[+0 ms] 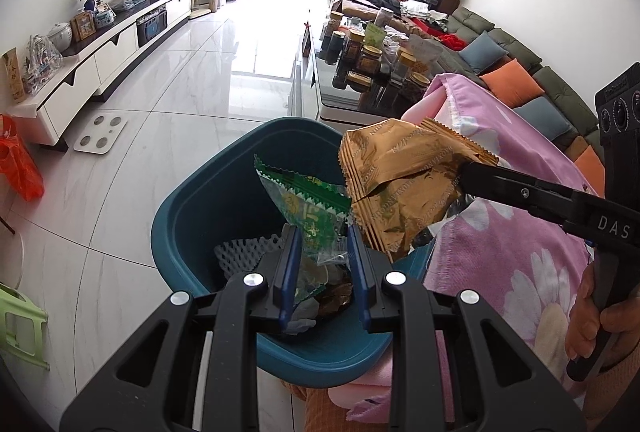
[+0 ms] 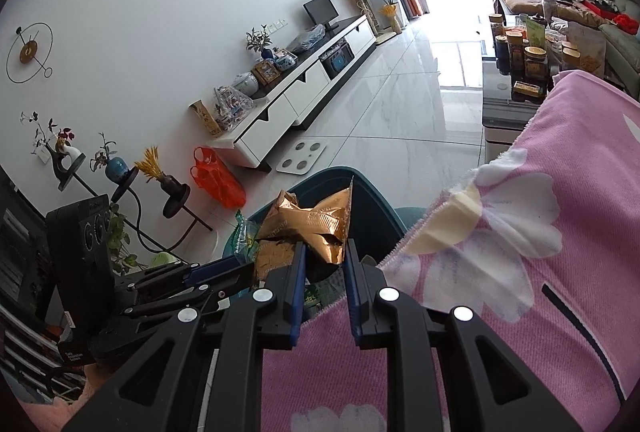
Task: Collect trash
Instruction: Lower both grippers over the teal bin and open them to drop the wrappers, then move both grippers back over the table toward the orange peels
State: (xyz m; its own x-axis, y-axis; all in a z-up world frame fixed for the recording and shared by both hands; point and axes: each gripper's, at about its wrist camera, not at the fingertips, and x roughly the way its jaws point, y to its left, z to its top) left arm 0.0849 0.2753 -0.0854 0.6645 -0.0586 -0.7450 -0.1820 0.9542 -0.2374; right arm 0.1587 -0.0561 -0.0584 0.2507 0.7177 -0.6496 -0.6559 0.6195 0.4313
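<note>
Left wrist view: two wrappers poised over the bin.
The left tool (image 1: 322, 232) is pinched on one green wrapper (image 1: 308, 208), held above the teal bin (image 1: 192, 216), apparently for dropping; white foam netting (image 1: 244, 252) lies inside.

Right wrist view: the right tool (image 2: 324, 252) grips one crumpled gold wrapper (image 2: 316, 224) narrowly over the same bin, beside the pink blanket (image 2: 520, 272).

Teal bin (image 1: 192, 200); green wrapper (image 1: 308, 208); gold wrapper (image 1: 400, 184); pink floral blanket (image 1: 512, 232).
</note>
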